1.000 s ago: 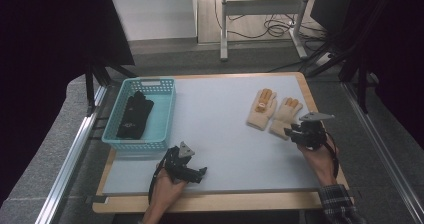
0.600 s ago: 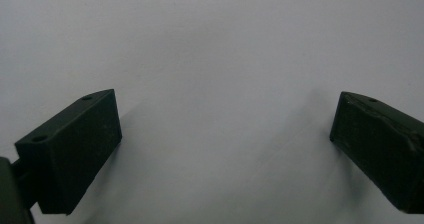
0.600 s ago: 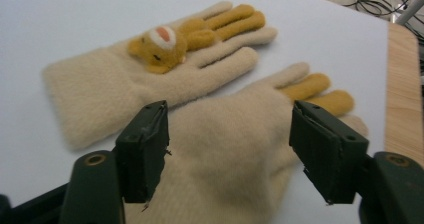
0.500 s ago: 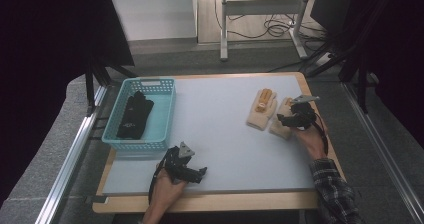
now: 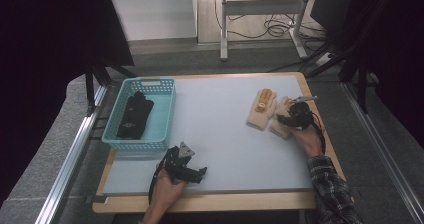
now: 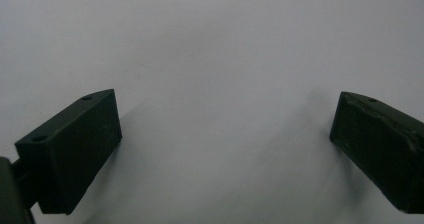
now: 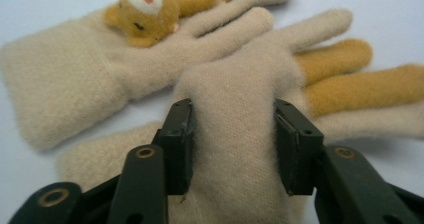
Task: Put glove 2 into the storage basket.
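Since the earlier frame the right claw [image 5: 290,120] has travelled from the right edge of the surface [image 5: 220,134] inward and down onto the nearer cream glove [image 5: 281,125]; its jaws have just been closing, and the right gripper view shows the glove's cream fabric bunched between the two black pads [image 7: 181,144], which press into it on either side, so the claw is clamped on that glove [image 7: 235,149]. The left claw [image 5: 192,171] sits as it did, low by the near edge of the surface toward the left corner, its jaws well apart with nothing but bare pale surface [image 6: 215,59] between them; the person's left hand [image 5: 167,186] holds it from below.

The nearer cream glove lies close to the right edge, fingers pointing toward the far side; its orange fingers [image 7: 350,79] show in the right gripper view; the other cream glove [image 5: 261,110] lies just beside it, nearer the middle of the surface, touching it along one side, and carries a small orange animal face [image 7: 142,9] on its back. A teal basket [image 5: 162,114] stands at the left edge of the surface, with a black glove [image 5: 134,115] lying inside it; the person's right sleeve [image 5: 330,189], checked, comes in over the near right corner.
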### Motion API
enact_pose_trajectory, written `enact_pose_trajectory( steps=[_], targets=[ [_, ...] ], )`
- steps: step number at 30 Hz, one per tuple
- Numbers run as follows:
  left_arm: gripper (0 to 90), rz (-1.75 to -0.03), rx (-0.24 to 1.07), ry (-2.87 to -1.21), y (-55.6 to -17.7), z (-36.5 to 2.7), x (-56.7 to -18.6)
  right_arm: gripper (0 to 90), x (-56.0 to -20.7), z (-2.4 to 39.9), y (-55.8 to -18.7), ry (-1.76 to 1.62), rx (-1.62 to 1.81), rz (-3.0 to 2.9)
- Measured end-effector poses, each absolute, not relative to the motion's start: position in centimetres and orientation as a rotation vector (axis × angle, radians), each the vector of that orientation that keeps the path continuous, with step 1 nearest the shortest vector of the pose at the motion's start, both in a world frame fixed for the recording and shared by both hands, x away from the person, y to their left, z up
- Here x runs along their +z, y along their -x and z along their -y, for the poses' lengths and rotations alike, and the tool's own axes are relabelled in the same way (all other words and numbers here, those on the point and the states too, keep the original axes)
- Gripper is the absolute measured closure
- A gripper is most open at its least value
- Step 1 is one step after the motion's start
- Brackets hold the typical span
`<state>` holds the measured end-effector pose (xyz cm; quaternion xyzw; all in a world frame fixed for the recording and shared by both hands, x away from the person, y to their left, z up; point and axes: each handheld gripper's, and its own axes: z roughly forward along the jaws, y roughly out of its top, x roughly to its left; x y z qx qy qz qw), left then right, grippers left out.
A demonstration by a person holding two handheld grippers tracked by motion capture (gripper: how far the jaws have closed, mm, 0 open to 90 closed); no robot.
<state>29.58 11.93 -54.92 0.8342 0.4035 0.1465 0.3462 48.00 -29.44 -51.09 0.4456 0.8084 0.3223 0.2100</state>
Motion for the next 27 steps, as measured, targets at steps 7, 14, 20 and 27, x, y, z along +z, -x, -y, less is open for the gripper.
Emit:
enact_pose_trajectory(
  steps=[7, 14, 20, 27],
  targets=[
    [0.3, -1.048, 0.382, -2.162, -29.6, -11.9, -54.9, 81.8, -48.9, 30.1, -46.5, -1.190, 0.964, -2.212],
    [0.3, -1.048, 0.382, -2.162, -29.6, -11.9, -54.9, 83.4, -46.4, 29.5, -44.4, -1.133, 1.028, -2.212],
    [0.3, -1.048, 0.382, -2.163, -29.6, -11.9, -54.9, 83.1, -44.0, 26.6, -41.4, -1.004, 1.117, -2.269],
    [0.3, -1.048, 0.383, -2.163, -29.6, -11.9, -54.9, 82.7, -43.5, 21.2, -37.6, -0.820, 1.156, -2.382]
  ],
)
